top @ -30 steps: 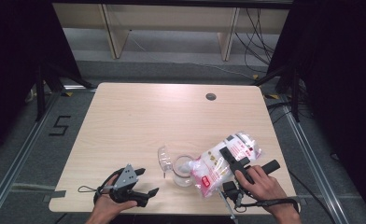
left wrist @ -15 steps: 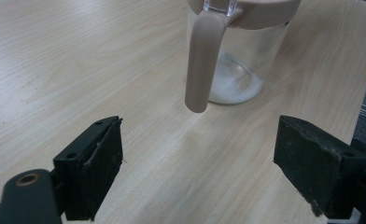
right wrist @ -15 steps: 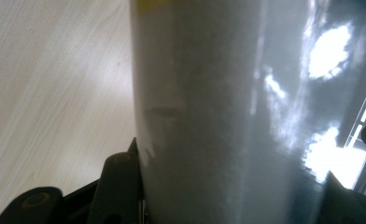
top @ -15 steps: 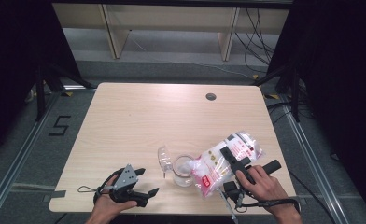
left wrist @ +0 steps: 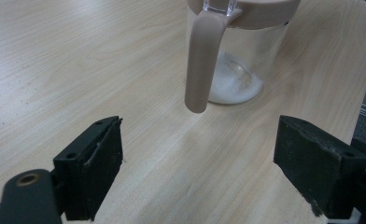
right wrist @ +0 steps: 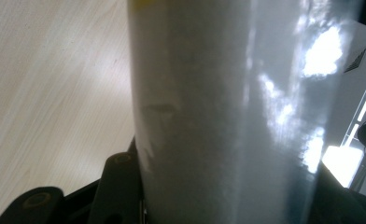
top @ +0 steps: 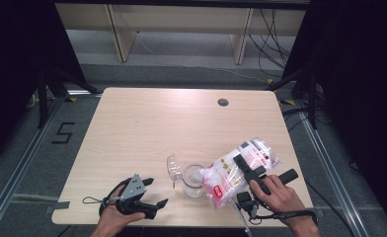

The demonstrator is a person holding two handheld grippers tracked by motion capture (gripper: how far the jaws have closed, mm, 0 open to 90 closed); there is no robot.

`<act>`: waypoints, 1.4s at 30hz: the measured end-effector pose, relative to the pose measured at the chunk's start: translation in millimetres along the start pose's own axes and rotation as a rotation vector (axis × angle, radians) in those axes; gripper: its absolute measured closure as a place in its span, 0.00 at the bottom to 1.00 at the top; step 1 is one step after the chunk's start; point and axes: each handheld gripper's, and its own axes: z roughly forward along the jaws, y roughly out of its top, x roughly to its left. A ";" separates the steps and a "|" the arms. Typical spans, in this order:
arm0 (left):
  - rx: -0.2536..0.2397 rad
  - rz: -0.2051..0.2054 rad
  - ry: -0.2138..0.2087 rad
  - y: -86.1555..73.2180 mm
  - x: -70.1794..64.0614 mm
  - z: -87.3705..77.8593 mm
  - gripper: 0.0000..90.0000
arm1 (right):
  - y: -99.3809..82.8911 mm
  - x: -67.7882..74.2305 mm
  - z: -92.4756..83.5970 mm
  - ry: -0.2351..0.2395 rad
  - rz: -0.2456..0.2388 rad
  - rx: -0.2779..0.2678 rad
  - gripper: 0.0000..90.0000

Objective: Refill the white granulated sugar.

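Tongs first: our right tongs [top: 243, 167] are clamped about halfway closed on a clear plastic bag of white powder with a red-and-white label [top: 233, 170], and in the right gripper view the bag's pale, glossy side [right wrist: 228, 116] rises straight up between the two black jaws and presses against them on both sides. In the high view we see the bag lying tilted, its lower end reaching away from the right tongs toward the mouth of a clear glass jug with a beige rim and a beige strap handle [top: 193, 180], which it touches or overhangs; we cannot tell which. The jug stands upright on the light wooden bench [top: 147, 123], just beside the right tongs on their left, and a layer of white powder [left wrist: 230, 84] lies at its bottom. A clear plastic flip lid [top: 172, 168] stands open at the jug's far-left edge.

Our left tongs [top: 152, 193] rest low near the bench's near edge, well apart from the right tongs, with the jaws spread wide and nothing between them. In the left gripper view bare wood shows between the two black pads [left wrist: 97, 161], and the jug [left wrist: 237, 46] sits just ahead of them, its handle hanging down on the side that faces these tongs. A small dark round grommet [top: 223, 102] sits far ahead of both tongs, near the bench's far edge.
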 end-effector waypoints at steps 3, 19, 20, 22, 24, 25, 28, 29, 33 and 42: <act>-0.007 -0.008 0.003 -0.2 -0.3 0.8 0.17 | -0.2 0.1 0.1 0.000 -0.002 0.000 0.63; -0.003 -0.007 0.000 -0.2 0.0 0.4 0.17 | 1.1 1.1 -0.9 0.007 0.022 0.002 0.64; -0.003 -0.008 -0.001 0.0 0.0 0.2 0.17 | 1.1 2.0 -0.7 0.011 0.030 0.001 0.64; -0.009 -0.005 0.010 0.0 -0.1 0.0 0.17 | 1.6 1.4 -1.2 0.013 0.021 0.005 0.64; -0.008 -0.008 0.000 0.0 0.3 0.2 0.17 | 2.0 1.6 -1.3 0.010 0.027 0.004 0.64; 0.001 -0.001 0.002 0.0 0.7 -0.1 0.17 | 2.0 0.9 -0.9 0.005 0.019 -0.005 0.64; -0.004 -0.006 0.000 0.2 0.0 0.0 0.17 | 2.1 1.4 -1.3 0.005 0.038 -0.008 0.65; -0.005 -0.007 0.000 0.1 0.1 0.0 0.17 | 2.2 0.4 -1.3 0.014 0.033 -0.008 0.65; -0.002 -0.003 0.003 -0.1 1.6 -0.1 0.17 | 2.6 0.7 -1.2 0.004 0.042 -0.013 0.65; -0.007 -0.017 0.001 -0.6 1.6 0.7 0.17 | 4.9 3.8 1.4 0.016 0.047 -0.021 0.66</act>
